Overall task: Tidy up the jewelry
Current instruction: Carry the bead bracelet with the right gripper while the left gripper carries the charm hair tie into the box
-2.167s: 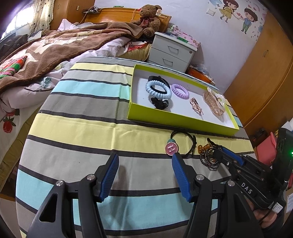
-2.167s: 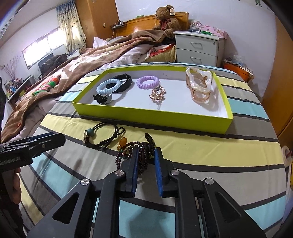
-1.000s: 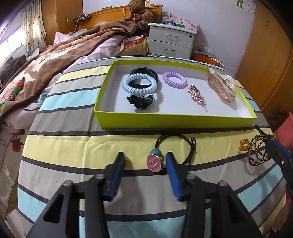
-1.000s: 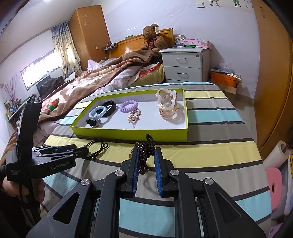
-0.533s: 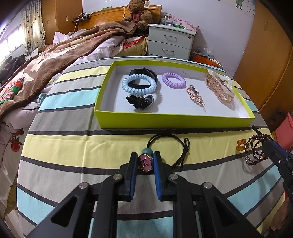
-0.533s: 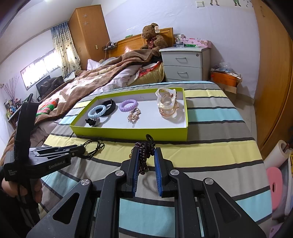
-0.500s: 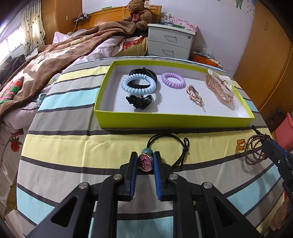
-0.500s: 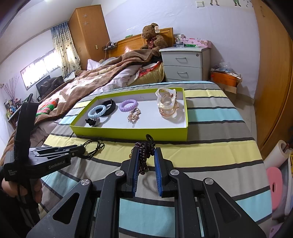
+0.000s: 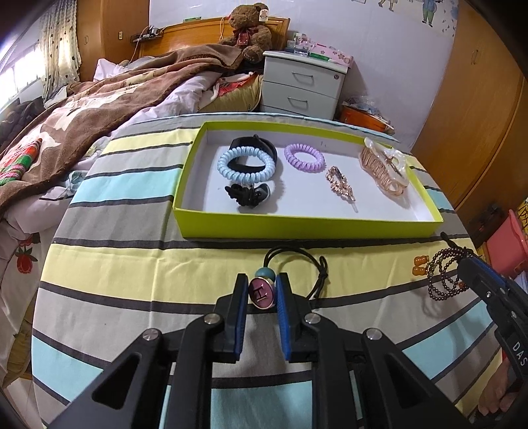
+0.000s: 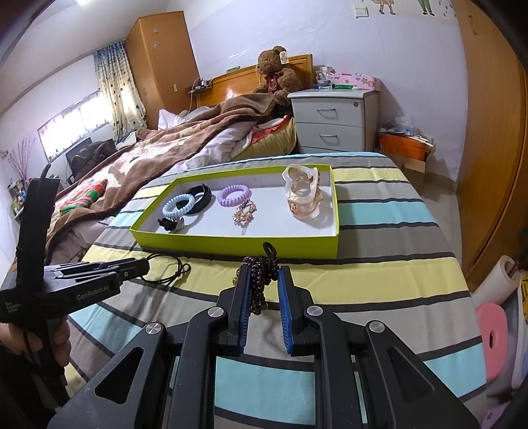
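Left claw (image 9: pixel 262 289): jaws have just closed and now pinch the round pink charm (image 9: pixel 261 292) of a black hair tie (image 9: pixel 298 257). A teal bead (image 9: pixel 264 273) sits just beyond the charm, and the cord loops away over the striped cloth of the table (image 9: pixel 138 270), close to the near wall of the green tray (image 9: pixel 307 226).

Right claw (image 10: pixel 262 287): jaws narrow, gripping a dark beaded bracelet (image 10: pixel 259 280). The beads hang bunched between the blue pads, just in front of the tray's near wall. In the left wrist view the bracelet dangles from this claw at the right edge, with two small orange beads (image 9: pixel 418 266) beside it.

Tray contents, as seen from the left wrist:
- a light blue coil tie (image 9: pixel 246 164) lying over a black band (image 9: pixel 260 145)
- a black clip (image 9: pixel 247 194) touching the blue coil's near edge
- a purple coil tie (image 9: pixel 303 156), apart from the blue one
- a gold rhinestone clip (image 9: pixel 340 183) near the tray's middle
- a clear amber claw clip (image 9: pixel 384 166) at the right end

Background: a bed with a brown blanket (image 9: pixel 82 115), a teddy bear (image 9: pixel 247 29) and a grey nightstand (image 9: pixel 303 85).

A hand (image 10: pixel 49 340) holds the left tool's handle.
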`<state>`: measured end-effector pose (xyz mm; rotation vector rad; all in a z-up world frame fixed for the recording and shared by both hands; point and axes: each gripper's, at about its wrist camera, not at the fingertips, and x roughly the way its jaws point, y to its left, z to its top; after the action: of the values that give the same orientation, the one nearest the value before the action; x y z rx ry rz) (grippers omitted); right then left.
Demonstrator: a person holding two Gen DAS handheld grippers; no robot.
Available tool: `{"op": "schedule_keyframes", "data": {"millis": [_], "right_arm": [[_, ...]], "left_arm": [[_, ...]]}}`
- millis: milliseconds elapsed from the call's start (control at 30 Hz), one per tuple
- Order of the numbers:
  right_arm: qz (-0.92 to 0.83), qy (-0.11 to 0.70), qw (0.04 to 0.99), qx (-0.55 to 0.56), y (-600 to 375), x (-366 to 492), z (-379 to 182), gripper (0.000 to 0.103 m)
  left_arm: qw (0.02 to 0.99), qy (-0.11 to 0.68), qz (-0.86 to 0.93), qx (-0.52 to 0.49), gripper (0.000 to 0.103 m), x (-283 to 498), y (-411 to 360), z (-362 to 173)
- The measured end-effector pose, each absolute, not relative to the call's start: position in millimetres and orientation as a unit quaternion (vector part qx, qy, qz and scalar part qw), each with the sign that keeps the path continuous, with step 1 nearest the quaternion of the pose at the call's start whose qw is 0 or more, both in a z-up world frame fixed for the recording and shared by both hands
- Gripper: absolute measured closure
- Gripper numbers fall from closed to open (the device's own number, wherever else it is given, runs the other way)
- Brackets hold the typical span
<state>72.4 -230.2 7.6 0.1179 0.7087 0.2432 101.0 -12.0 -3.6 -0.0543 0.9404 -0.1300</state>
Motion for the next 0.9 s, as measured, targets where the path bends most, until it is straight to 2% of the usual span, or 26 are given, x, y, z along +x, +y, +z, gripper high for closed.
{"op": "schedule_keyframes", "data": {"millis": [900], "right_arm": [[0.118, 0.315, 0.940, 0.061, -229, 83, 44, 0.086]], "left_arm": [[0.905, 0.411, -0.100, -0.053, 0.085, 119, -9, 48]]}}
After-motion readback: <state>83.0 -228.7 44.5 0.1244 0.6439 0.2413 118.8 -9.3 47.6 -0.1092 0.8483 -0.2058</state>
